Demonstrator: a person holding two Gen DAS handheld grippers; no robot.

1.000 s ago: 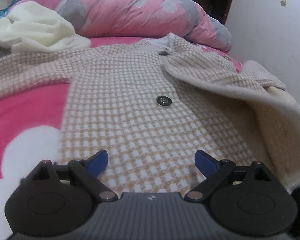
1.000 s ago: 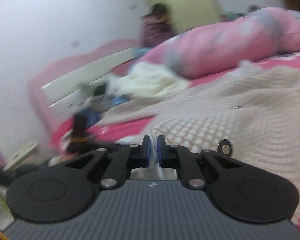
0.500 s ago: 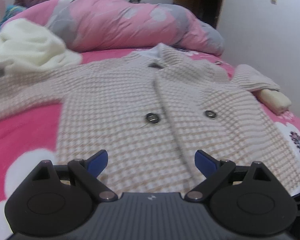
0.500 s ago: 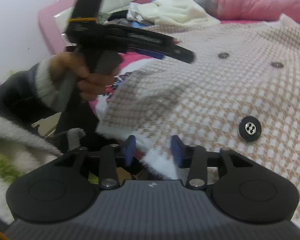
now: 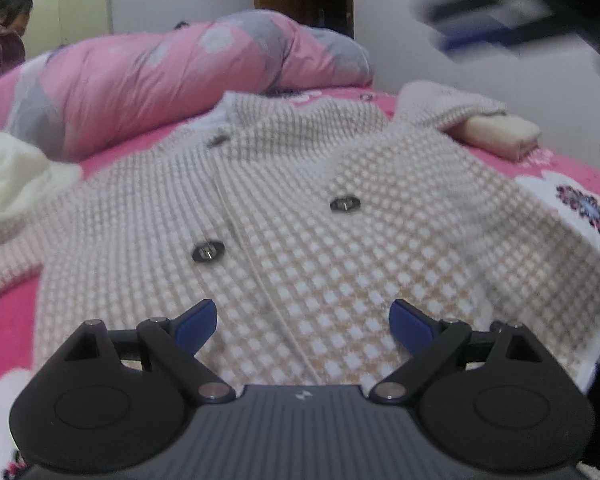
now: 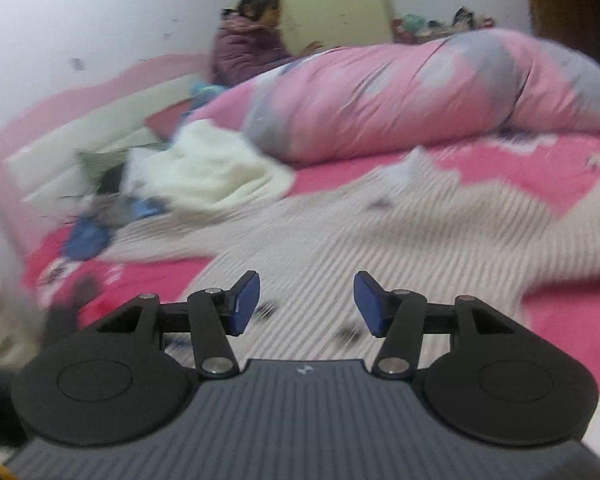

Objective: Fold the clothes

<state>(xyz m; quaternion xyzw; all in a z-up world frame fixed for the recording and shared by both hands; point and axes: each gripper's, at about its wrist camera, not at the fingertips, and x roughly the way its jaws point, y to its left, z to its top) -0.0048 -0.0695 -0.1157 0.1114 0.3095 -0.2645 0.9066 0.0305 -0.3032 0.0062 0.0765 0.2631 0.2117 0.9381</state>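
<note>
Currently we have the checked coat lying face up and spread on the pink bed, collar toward 12 o'clock, hem toward 6 o'clock just under the left tool. Its front panels are overlapped, with two dark buttons showing near the middle.

Left tool: fingers spread wide, nothing between them, hovering over the hem. Right tool: jaws opening, nothing between them; it is up off the cloth, and its view is heavily blurred.

Handling, as we judge it: thick fuzzy knit, soft and floppy, with some weight. It will sag and drag rather than hold a crease, and should not slip much between the pads. Not fragile, though the buttons could snag. The best places to take hold look like the hem corners, the shoulder seams or a sleeve cuff; a pinch mid-panel would only bunch it.

Edges and room: the right sleeve runs toward 1 o'clock and overlies a cream folded bundle near the wall. A white fleece heap sits at 9 o'clock, touching or just beside the left sleeve; we cannot tell which. The rolled pink quilt blocks 12 o'clock. Open bed remains at 7 and 3 o'clock.
</note>
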